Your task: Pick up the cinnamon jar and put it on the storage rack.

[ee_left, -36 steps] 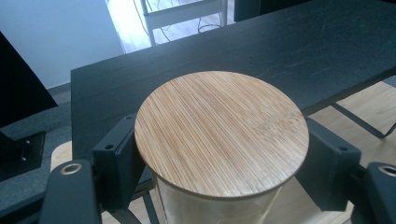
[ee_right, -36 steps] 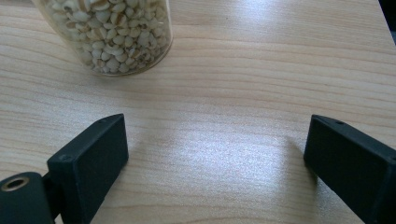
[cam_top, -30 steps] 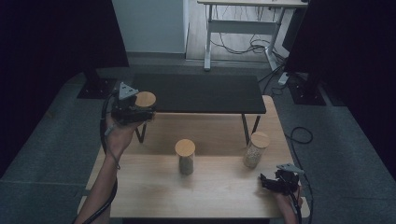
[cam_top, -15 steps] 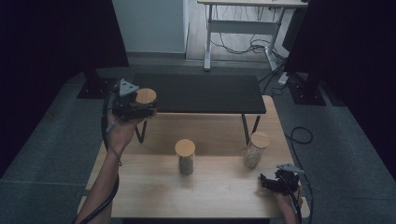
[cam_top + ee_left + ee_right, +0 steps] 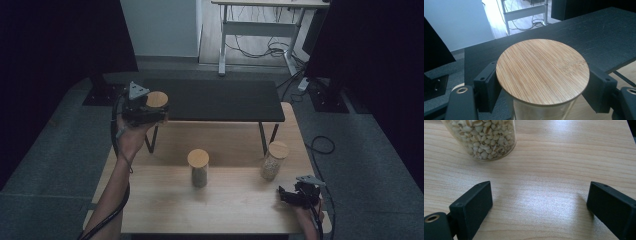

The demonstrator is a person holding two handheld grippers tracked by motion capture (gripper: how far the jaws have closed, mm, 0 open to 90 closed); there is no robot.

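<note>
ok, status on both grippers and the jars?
Left gripper shut on bamboo-lid jar, held at black shelf. Right gripper open, empty, near grain jar. Path clear.

Two jars point(image 5: 198, 167) point(image 5: 274, 160) on table point(image 5: 235, 210), shelf point(image 5: 220, 100) behind

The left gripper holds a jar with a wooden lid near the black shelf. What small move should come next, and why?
Probably ease the jar forward and down onto the black shelf. The left gripper has its jaws closed on the glass just under the lid, and the jar hangs at the shelf's near left edge, above the wooden table. The right gripper rests open, near the grain jar.
</note>
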